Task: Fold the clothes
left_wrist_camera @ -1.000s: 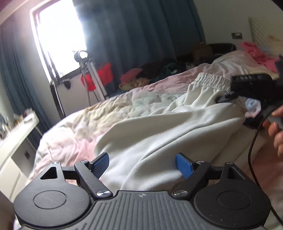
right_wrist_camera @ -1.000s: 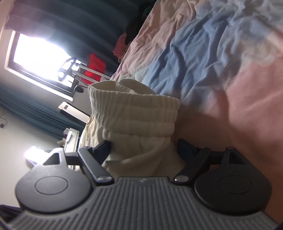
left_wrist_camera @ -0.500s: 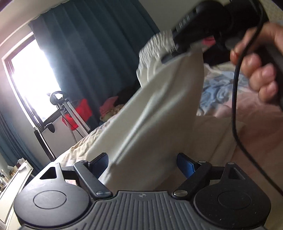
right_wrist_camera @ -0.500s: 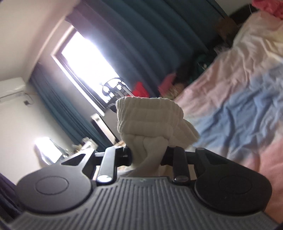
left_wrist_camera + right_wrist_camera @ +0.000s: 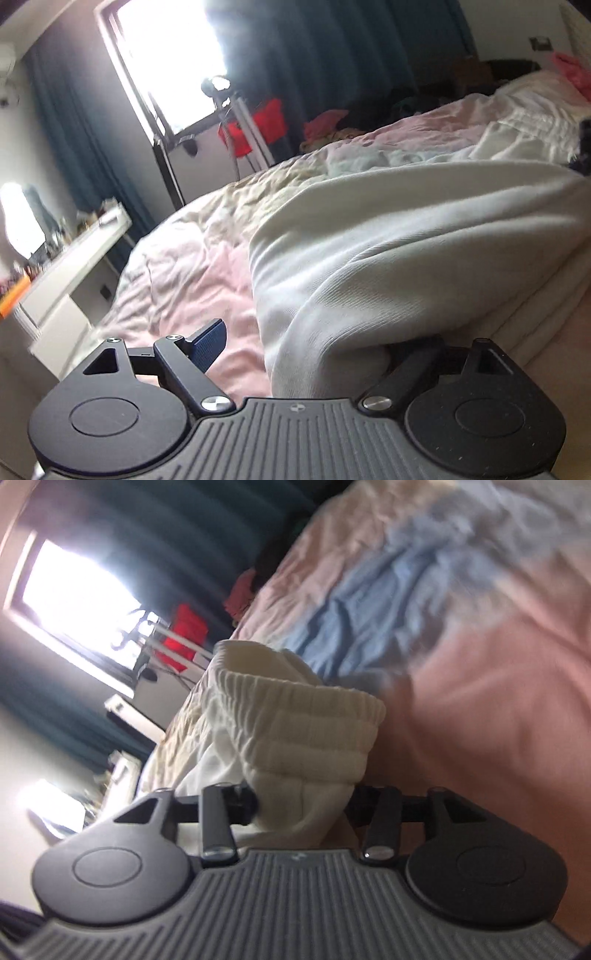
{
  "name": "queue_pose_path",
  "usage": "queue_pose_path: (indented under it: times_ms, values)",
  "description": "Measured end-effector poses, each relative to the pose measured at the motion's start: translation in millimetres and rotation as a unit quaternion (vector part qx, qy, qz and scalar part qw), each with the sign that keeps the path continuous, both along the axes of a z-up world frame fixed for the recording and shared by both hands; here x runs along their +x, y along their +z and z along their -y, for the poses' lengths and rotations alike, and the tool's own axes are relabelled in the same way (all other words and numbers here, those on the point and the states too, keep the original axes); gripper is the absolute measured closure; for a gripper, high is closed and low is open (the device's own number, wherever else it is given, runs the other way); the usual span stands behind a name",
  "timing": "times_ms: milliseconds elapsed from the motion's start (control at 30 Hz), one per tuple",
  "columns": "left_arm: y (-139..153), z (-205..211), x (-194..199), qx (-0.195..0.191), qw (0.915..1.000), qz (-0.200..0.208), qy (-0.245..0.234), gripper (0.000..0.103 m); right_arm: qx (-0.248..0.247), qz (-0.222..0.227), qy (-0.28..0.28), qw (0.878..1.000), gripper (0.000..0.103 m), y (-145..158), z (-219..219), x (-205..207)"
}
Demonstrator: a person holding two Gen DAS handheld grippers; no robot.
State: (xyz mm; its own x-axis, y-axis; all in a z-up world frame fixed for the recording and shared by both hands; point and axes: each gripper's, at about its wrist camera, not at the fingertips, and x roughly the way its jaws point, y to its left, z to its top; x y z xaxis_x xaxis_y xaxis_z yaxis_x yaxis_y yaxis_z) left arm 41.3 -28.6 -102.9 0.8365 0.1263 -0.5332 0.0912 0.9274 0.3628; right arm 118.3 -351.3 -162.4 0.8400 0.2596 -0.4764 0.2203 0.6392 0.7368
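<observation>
Cream ribbed-waistband garment draped across pink-and-blue quilted bed, waistband end pinched between right tongs. Left tongs spread wide apart around a fold of that cloth, gripping nothing.

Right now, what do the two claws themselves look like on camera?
Both match: a grey ribbed housing, two black round discs at its sides, black linkage arms with silver screws. The left claw shows a textured blue pad on one finger; its other finger is hidden under white fabric. The right claw has black fingers. No sleeves show; a dark strand, maybe cable, crosses the right view's lower-left corner.
</observation>
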Motion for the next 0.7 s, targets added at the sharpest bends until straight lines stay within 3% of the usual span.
queue_pose_path:
  times_ms: [133, 233, 300, 500, 567, 700]
  values:
    - [5.9, -35.1, 10.2, -0.099, 0.9926, -0.050, 0.048, 0.012, 0.014, -0.011, 0.012, 1.000, 0.035, -5.0, -1.6, -1.4]
    - [4.5, -51.2, 13.8, -0.140, 0.9854, -0.068, 0.068, 0.010, 0.025, -0.019, 0.021, 0.999, 0.029, -8.8, -2.8, -2.5]
    - [4.4, -54.9, 15.5, -0.152, 0.9827, -0.076, 0.072, 0.008, 0.032, -0.025, 0.026, 0.999, 0.029, -11.3, -3.6, -3.3]
    - [0.3, -63.5, 23.3, -0.193, 0.9730, -0.100, 0.077, 0.007, 0.049, -0.033, 0.051, 0.997, 0.015, -13.8, -9.4, 1.9]
    - [-0.2, -64.0, 25.4, -0.197, 0.9715, -0.103, 0.082, 0.007, 0.081, -0.015, 0.071, 0.994, 0.013, -11.4, -12.8, 5.7]
    - [4.3, -60.3, 25.9, -0.192, 0.9721, -0.106, 0.084, 0.008, 0.085, 0.028, 0.083, 0.992, 0.013, -1.2, -14.4, 3.8]
